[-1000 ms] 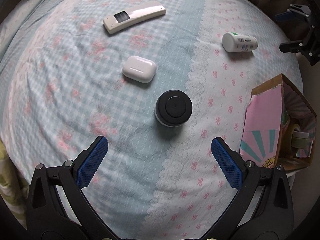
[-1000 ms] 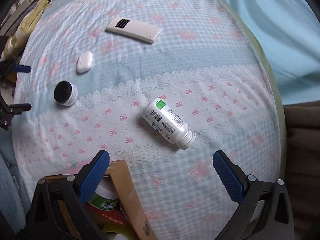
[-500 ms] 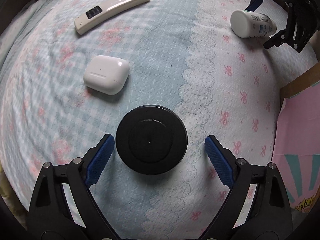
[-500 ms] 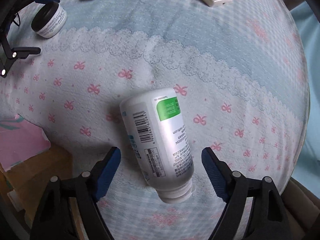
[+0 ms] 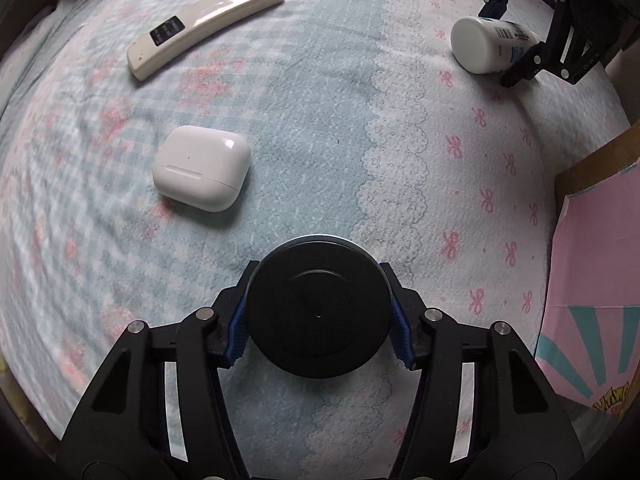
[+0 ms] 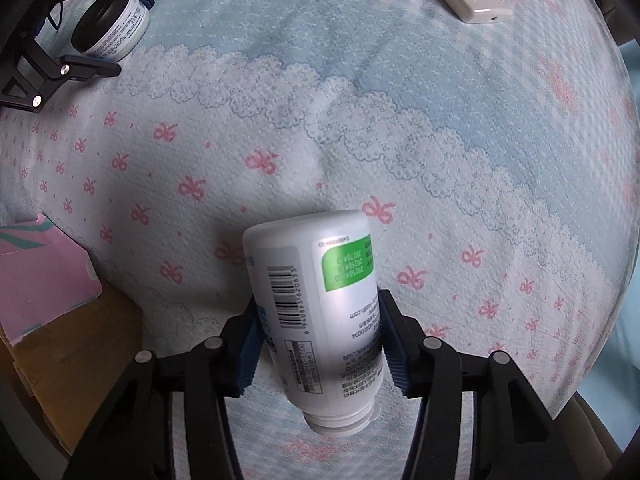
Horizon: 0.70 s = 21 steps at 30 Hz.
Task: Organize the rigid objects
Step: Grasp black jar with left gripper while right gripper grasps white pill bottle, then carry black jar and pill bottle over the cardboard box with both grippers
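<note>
My left gripper is shut on a black-lidded jar that stands on the bedspread; its blue pads press both sides. The jar also shows in the right wrist view, far left. My right gripper is shut on a white bottle with a green label, lying on the bed with its cap toward me. The bottle also shows in the left wrist view, top right. A white earbud case and a cream remote lie farther back.
A cardboard box with a pink flap stands at the right edge of the left wrist view and shows at the lower left of the right wrist view. The bed is covered with a blue and pink patterned spread.
Both grippers moved down and forward and closed: the left on the black-lidded jar, the right on the white bottle. They were open around these half a second ago.
</note>
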Motion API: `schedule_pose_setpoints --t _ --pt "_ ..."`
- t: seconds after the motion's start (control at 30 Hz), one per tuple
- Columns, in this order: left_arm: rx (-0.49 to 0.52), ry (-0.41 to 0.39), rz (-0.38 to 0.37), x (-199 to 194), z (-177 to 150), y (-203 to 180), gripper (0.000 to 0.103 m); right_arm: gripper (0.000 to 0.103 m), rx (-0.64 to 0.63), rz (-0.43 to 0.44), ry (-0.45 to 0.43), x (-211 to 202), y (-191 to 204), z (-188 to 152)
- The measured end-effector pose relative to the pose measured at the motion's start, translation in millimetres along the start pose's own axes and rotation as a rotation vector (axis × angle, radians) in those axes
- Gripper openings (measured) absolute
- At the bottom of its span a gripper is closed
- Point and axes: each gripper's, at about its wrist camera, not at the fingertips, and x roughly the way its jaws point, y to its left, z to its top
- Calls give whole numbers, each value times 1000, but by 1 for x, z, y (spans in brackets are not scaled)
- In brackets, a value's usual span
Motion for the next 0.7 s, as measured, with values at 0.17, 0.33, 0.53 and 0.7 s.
schedule_pose_setpoints --t 0.17,0.33,0.53,0.7 --pt "-3 -5 -18 -3 1 5 53 49 47 0 -10 -4 4 7" --pt "-2 -19 -36 -16 -6 4 53 48 93 -16 -7 -13 5 15" --pt "6 -58 -46 -42 -11 5 53 48 131 -32 -35 -43 23 32" --pt "13 -95 -53 -69 -4 12 53 48 243 -31 -66 -81 30 42"
